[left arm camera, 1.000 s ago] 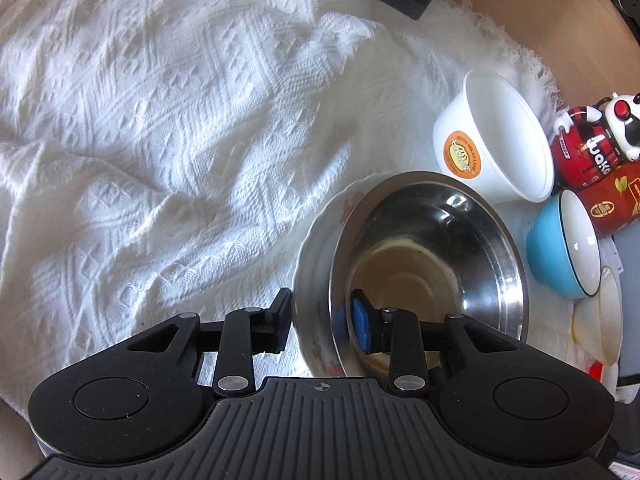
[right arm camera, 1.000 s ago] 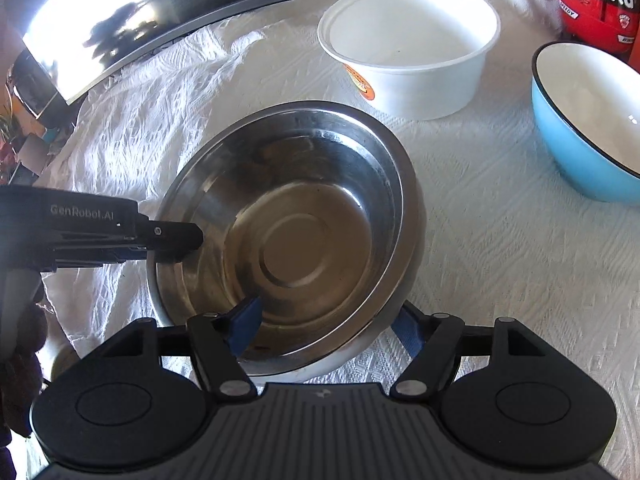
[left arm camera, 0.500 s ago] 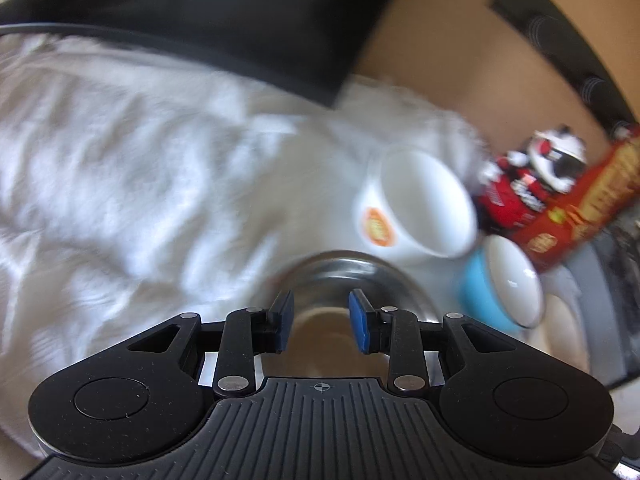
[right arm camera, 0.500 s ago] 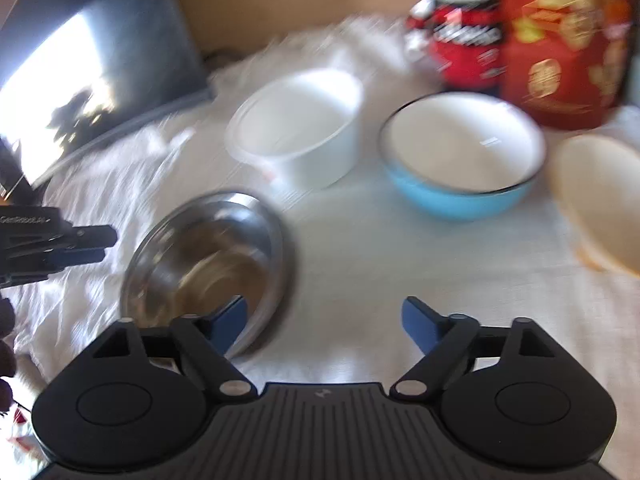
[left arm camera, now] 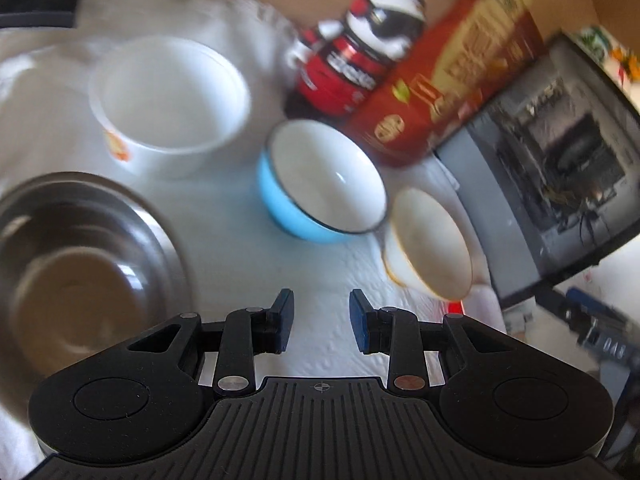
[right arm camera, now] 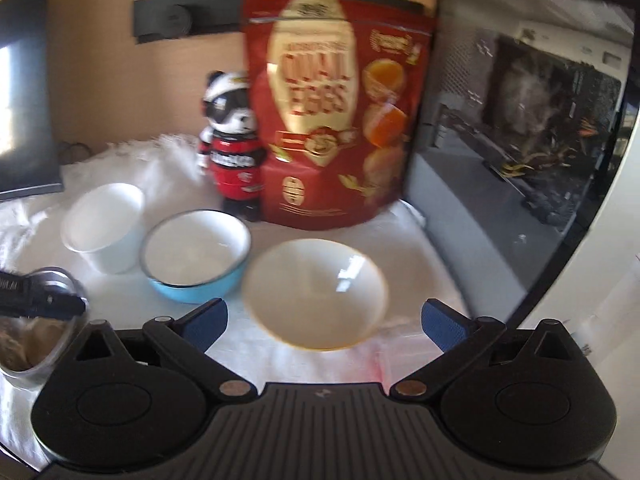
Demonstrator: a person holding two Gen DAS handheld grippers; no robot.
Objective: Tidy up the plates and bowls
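Bowls stand on a white cloth [left arm camera: 224, 216], none held. Left gripper [left arm camera: 321, 326]: jaws partly parted and empty, only cloth between them. The steel bowl [left arm camera: 76, 264] lies left of these jaws, apart from them; the blue bowl [left arm camera: 320, 184] is ahead of them, the white tub [left arm camera: 168, 100] ahead and left, the cream bowl [left arm camera: 428, 240] ahead and right. Right gripper [right arm camera: 324, 322]: jaws have just been opening and now stand wide, released, with nothing gripped. The cream bowl [right arm camera: 316, 292] sits just ahead between the two pads [right arm camera: 442, 322], not touched by either. Beyond it stand a red pouch [right arm camera: 332, 120] and a panda figure [right arm camera: 234, 148]. Both views are blurred.
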